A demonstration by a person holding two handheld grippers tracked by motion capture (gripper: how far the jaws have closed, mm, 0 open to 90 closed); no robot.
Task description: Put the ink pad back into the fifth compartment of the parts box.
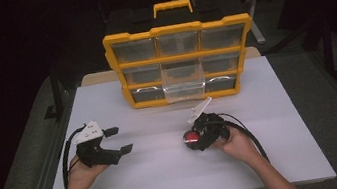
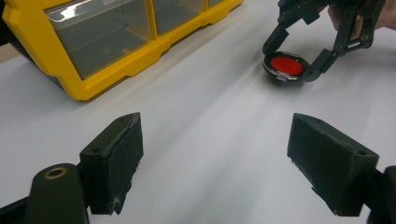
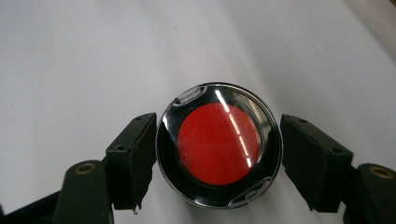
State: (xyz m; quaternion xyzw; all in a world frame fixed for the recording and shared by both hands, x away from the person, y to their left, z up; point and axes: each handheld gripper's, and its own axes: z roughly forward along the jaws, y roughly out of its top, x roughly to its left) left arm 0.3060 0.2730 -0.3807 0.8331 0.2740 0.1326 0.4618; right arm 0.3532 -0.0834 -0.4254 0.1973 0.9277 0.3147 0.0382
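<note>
A round black case with a red centre under a clear lid (image 3: 218, 144) lies flat on the white table (image 1: 168, 170), right of middle. My right gripper (image 3: 219, 158) is shut on this case, one black jaw pressing each side. From the left gripper view the same case (image 2: 285, 66) sits between the right gripper's (image 2: 296, 53) jaws. In the high view the case (image 1: 192, 137) lies at the tip of the right gripper (image 1: 193, 139). My left gripper (image 1: 120, 140) rests at the table's left, open, with bare table between its pads (image 2: 114, 158).
A yellow organiser (image 1: 180, 57) with clear drawers stands at the back of the table, a carry handle (image 1: 171, 7) on top. Its middle drawer (image 1: 183, 79) is pulled out toward me. The organiser's corner (image 2: 107, 70) shows upper left in the left gripper view.
</note>
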